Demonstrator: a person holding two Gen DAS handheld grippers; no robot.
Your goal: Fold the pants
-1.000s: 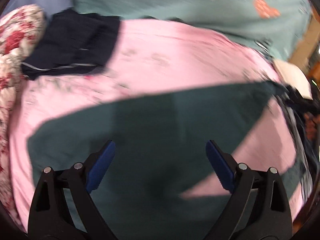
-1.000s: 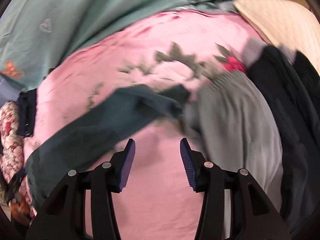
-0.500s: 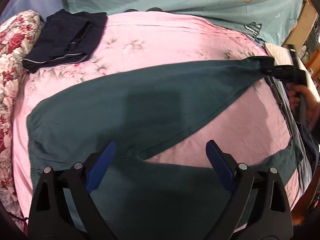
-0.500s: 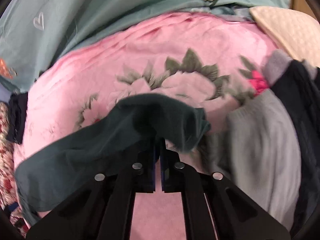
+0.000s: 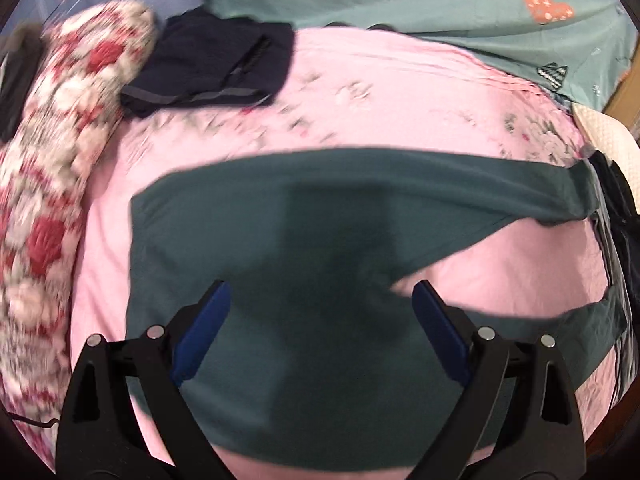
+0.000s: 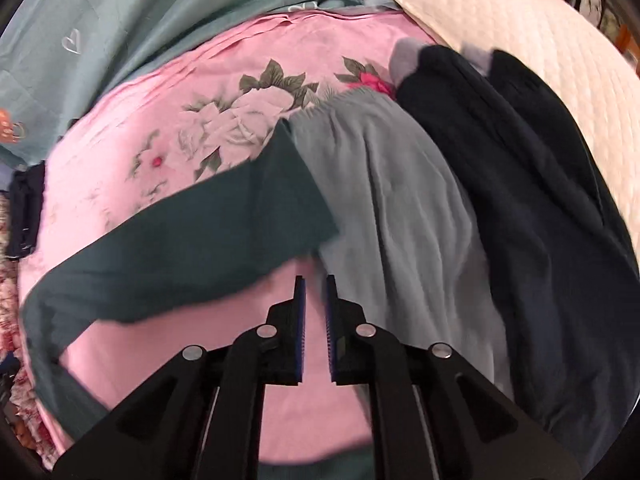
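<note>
One dark green pants (image 5: 304, 240), one folded navy garment (image 5: 212, 68), one grey garment (image 6: 400, 200), two grippers: left gripper (image 5: 320, 336), right gripper (image 6: 315, 328).

Bare pink bedsheet (image 6: 224, 80) lies open beyond the dark green pants (image 5: 320, 240) leg. To the right, grey pants (image 6: 400, 200) and navy clothes (image 6: 520, 200) crowd the edge; at far left a folded navy garment (image 5: 216, 68) and floral quilt (image 5: 52, 160) hem things in.
</note>
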